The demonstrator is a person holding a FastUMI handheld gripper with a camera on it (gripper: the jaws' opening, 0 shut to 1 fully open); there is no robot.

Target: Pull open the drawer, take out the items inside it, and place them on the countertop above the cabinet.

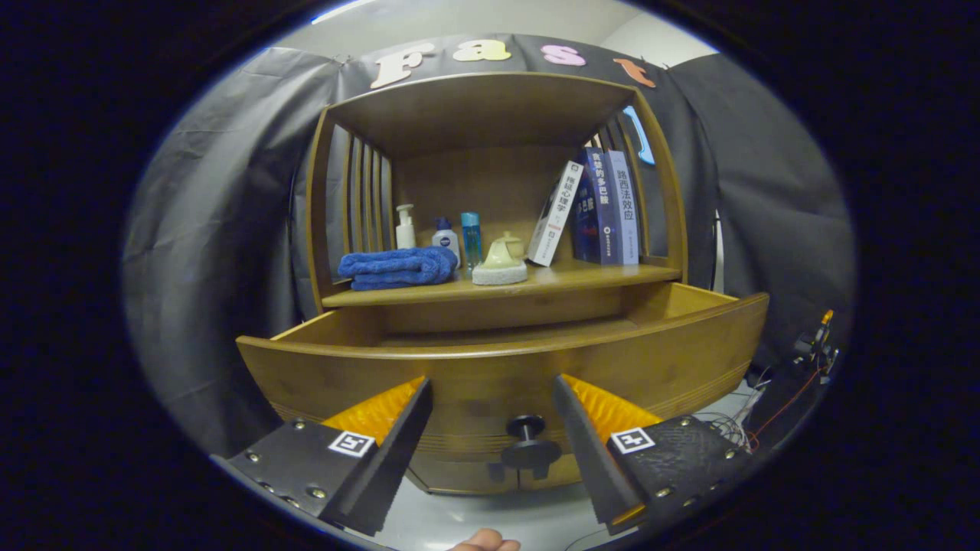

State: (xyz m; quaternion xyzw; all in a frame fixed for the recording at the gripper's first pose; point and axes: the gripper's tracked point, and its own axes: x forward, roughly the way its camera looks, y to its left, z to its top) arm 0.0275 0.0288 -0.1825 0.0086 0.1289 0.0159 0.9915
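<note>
The wooden cabinet's drawer [674,344] stands pulled out towards me, and its curved front panel hides what lies inside. A dark round knob [526,438] sticks out low on that front. My gripper [491,381] is open just in front of the panel. The knob sits between the fingers, closer to the right one, and touches neither. Above the drawer, on the countertop [582,277], lie a folded blue towel [398,268] and a pale scrubbing sponge with a handle [500,264].
Behind the towel stand a white pump bottle [405,227], a small dark-capped bottle [445,237] and a blue bottle [472,239]. Three books [597,210] lean at the right of the shelf. Cables and a small device [815,344] sit to the cabinet's right. A fingertip [484,542] shows below the gripper.
</note>
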